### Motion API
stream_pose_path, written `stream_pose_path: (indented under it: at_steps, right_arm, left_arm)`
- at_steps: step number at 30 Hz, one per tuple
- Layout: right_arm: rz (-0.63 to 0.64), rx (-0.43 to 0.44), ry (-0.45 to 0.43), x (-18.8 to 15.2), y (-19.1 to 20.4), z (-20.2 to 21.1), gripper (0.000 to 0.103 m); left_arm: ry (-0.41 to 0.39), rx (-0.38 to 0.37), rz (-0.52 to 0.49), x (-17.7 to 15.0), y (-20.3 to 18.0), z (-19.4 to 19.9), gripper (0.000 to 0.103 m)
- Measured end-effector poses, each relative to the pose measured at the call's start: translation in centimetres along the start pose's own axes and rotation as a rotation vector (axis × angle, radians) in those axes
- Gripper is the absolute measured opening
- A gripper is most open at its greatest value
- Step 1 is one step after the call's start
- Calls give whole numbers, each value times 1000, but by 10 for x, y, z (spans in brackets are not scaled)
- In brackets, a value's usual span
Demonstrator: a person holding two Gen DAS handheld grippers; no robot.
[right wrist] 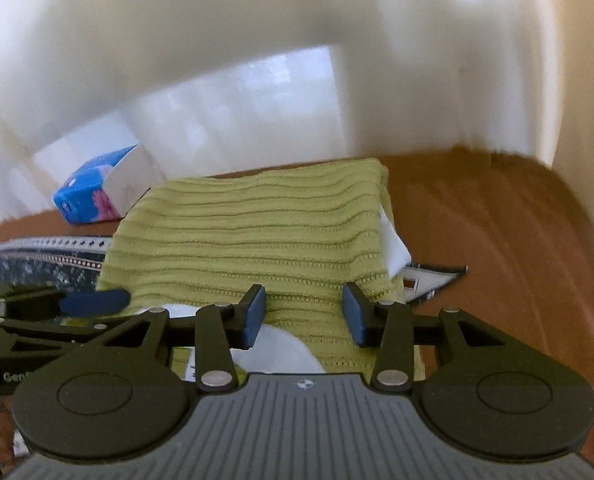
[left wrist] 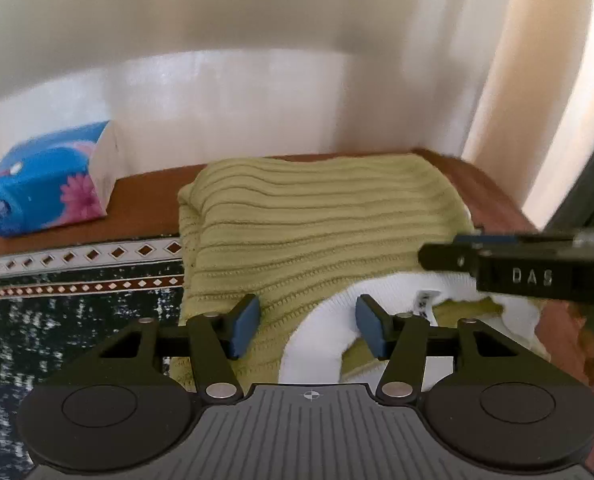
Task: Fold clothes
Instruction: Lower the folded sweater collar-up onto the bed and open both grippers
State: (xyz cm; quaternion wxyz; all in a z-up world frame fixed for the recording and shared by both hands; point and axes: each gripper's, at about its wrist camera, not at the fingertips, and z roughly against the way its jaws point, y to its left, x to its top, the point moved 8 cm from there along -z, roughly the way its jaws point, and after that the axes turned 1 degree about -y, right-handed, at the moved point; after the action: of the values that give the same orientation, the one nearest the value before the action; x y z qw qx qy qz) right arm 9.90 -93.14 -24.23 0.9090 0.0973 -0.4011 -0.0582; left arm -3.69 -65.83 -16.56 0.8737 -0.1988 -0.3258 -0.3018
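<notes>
Sweater (left wrist: 297, 216): one green ribbed knit with a white collar (left wrist: 317, 344), lying folded on a brown wooden table (right wrist: 497, 232), partly over one dark patterned mat (left wrist: 77, 304) with a diamond border.

Nearest in the left wrist view, the left gripper (left wrist: 308, 326) hangs over the collar end with its two blue pads (left wrist: 243, 330) well apart, one above green knit and one above the white band; they do not look to be pressing on the cloth. The right gripper (left wrist: 497, 264) crosses in from the right edge of that view, just over the same end of the garment.

In the right wrist view, the right gripper (right wrist: 304, 316) stands with a narrower gap between its two pads (right wrist: 255, 316), green knit showing in the gap and no pinch visible. The left gripper (right wrist: 93, 302) reaches in from the left.

Farther back, beyond the sweater's left corner, sits one blue tissue pack (left wrist: 49, 184) with pink flowers, apart from the garment. A pale wall (left wrist: 257, 40) closes the scene.
</notes>
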Motion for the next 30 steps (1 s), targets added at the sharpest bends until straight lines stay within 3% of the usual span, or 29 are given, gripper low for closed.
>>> stream_pose_path:
  at_steps: [2, 4, 7, 11, 14, 23, 30]
  right_arm:
    - [13, -5, -22, 2, 5, 14, 48]
    - [11, 2, -48, 0, 9, 32, 48]
    - [-21, -4, -36, -20, 7, 48, 48]
    - [14, -41, -16, -42, 7, 38, 49]
    - [13, -37, -32, -44, 10, 34, 58]
    - [74, -50, -88, -49, 11, 31, 58]
    - [82, -35, -33, -42, 11, 30, 60]
  left_arm:
    - [-5, 5, 1, 0, -3, 11, 71]
    - [-12, 10, 29, -7, -3, 17, 81]
    - [13, 25, 50, -24, -7, 13, 81]
    - [-4, 79, -49, -36, -17, 1, 83]
    - [-18, 101, -67, -39, -19, 0, 84]
    - [-58, 132, -120, -47, -23, -1, 85]
    - [46, 128, -85, -38, -21, 3, 85]
